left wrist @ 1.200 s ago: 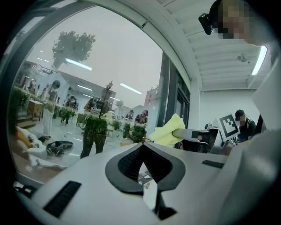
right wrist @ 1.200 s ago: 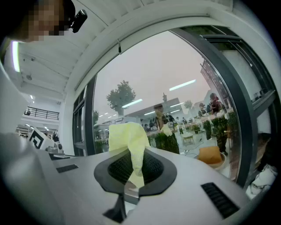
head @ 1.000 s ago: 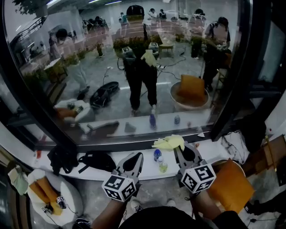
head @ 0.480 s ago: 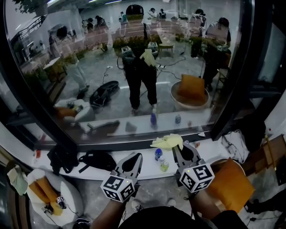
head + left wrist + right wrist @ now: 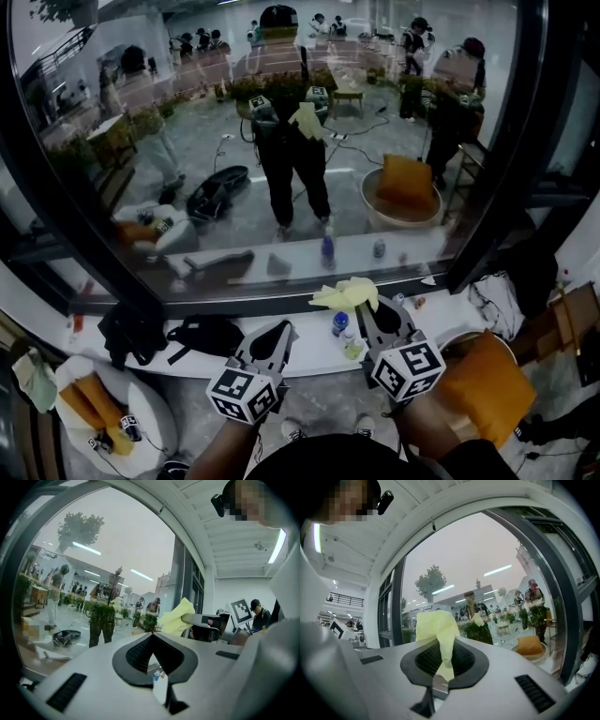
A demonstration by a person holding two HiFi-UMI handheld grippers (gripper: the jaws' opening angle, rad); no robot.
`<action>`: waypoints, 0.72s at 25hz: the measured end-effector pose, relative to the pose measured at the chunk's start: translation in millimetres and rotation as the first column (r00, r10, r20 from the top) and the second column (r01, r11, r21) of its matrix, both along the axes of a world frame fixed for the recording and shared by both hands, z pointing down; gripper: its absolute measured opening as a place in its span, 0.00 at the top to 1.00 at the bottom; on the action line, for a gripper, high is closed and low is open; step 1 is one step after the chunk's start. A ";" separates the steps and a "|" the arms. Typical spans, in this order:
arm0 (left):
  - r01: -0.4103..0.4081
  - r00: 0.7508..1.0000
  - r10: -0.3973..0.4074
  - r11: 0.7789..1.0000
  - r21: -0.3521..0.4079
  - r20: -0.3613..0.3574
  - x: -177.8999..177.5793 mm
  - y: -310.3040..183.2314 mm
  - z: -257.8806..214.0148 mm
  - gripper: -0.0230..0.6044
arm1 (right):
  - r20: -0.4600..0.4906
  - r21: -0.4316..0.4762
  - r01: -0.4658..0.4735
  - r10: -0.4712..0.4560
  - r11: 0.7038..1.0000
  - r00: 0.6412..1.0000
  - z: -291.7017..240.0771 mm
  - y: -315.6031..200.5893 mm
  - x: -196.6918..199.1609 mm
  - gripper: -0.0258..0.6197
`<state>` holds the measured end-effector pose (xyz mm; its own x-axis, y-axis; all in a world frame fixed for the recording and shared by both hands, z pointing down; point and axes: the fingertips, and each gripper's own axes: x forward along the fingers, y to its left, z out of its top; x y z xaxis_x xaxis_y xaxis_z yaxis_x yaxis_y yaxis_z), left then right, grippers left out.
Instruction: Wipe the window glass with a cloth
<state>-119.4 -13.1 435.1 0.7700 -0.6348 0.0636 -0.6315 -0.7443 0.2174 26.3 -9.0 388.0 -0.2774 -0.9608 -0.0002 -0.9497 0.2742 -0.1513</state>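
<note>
Our right gripper [image 5: 373,309] is shut tight on the yellow cloth [image 5: 347,294]. The cloth sticks up out of the jaw tips, near the bottom of the window glass [image 5: 234,169]. We cannot tell if it touches the glass. Our left gripper [image 5: 279,330] is just to the left, jaws together, holding nothing. A small bottle [image 5: 339,324] stands on the white sill [image 5: 314,352] between them

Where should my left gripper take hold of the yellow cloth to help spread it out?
Probably grip the loose flap of the yellow cloth that pokes out leftward past the right gripper, coming in from the left. The rest is bunched between that gripper's jaws.
</note>
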 end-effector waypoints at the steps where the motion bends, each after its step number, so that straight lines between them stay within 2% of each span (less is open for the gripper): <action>1: 0.000 1.000 0.000 1.000 0.000 0.001 -6.4 -3.5 0.5 0.96 | -0.002 0.001 0.001 -0.001 1.000 1.000 0.1 -4.3 -6.5 0.90; 12: 0.000 1.000 0.000 1.000 0.019 0.009 -73.7 -36.5 1.1 0.96 | -0.024 0.033 0.015 -0.014 0.999 1.000 -8.7 -46.1 -79.7 0.90; 18: 0.025 1.000 -0.025 1.000 0.017 -0.007 -98.2 -46.9 2.6 0.96 | -0.046 0.041 0.031 -0.029 0.999 0.999 -12.1 -64.8 -107.3 0.90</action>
<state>-217.6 -60.0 437.7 0.7541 -0.6550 0.0480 -0.6488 -0.7317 0.2091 -81.0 -73.8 375.9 -0.3070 -0.9513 -0.0272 -0.9465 0.3082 -0.0958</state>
